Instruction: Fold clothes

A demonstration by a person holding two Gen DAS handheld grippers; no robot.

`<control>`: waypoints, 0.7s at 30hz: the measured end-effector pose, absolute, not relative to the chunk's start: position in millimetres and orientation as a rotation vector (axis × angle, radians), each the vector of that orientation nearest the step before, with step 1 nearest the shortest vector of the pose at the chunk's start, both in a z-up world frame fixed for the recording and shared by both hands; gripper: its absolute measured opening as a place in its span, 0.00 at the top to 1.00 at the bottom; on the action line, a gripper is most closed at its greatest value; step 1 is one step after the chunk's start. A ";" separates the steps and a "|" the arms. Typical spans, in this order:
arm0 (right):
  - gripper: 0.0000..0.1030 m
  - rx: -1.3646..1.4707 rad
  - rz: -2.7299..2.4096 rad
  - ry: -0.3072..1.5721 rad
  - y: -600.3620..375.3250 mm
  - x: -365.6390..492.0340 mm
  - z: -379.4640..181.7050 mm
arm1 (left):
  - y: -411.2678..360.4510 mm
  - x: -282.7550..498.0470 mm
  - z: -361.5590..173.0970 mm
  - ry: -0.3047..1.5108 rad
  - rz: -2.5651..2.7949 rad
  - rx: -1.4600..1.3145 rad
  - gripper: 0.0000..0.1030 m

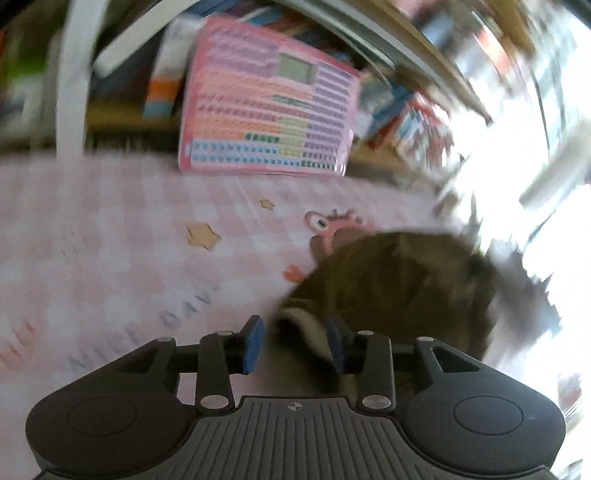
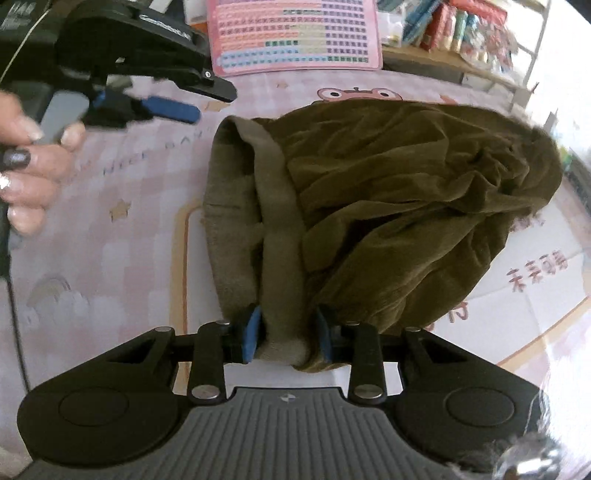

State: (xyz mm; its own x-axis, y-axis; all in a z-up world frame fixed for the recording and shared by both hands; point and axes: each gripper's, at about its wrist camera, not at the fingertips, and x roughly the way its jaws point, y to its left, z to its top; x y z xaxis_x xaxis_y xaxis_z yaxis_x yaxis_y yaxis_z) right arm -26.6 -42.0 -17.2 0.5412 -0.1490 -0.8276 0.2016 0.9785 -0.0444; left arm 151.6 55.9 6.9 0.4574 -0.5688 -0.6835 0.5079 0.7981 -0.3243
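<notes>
An olive-brown garment (image 2: pixel 388 206) lies bunched on a pink patterned mat (image 2: pixel 110 240), its grey-green waistband (image 2: pixel 273 229) toward me. My right gripper (image 2: pixel 286 334) has its jaws around the near end of the waistband. The fabric fills the gap between the blue pads (image 2: pixel 252 334). My left gripper (image 1: pixel 295 341) is open; in its blurred view the garment (image 1: pixel 399 280) lies just ahead, part of it between the fingers. In the right wrist view the left gripper (image 2: pixel 166 107) is in the air at the upper left, apart from the garment, held by a hand (image 2: pixel 33 177).
A pink chart board (image 2: pixel 295 33) leans against the wall behind the mat. Shelves with boxes and books (image 2: pixel 461 26) stand at the back right. A white post (image 1: pixel 72 74) stands at the back left.
</notes>
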 end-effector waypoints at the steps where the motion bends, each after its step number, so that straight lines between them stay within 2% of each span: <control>1: 0.84 0.033 -0.233 0.962 -43.6 -34.2 -15.9 | 52.6 146.2 7.4 0.851 -0.677 -0.002 0.64; 2: 0.86 0.006 -0.263 0.943 -46.0 -43.1 -14.1 | 48.7 138.5 6.9 0.831 -0.701 0.066 0.64; 3: 0.95 -0.006 -0.310 0.931 -48.9 -54.8 -10.9 | 44.7 130.9 6.5 0.810 -0.725 0.134 0.64; 10: 0.94 0.012 -0.510 0.934 -80.0 -105.1 -11.6 | 4.5 74.0 -3.7 0.617 -0.913 0.528 0.62; 16: 0.84 0.033 -0.580 0.939 -76.2 -111.8 -18.4 | -20.9 60.5 -12.2 0.558 -1.007 0.648 0.61; 21: 0.84 0.009 -0.609 0.937 -69.2 -109.5 -26.0 | -27.6 57.8 -22.9 0.537 -1.007 0.737 0.56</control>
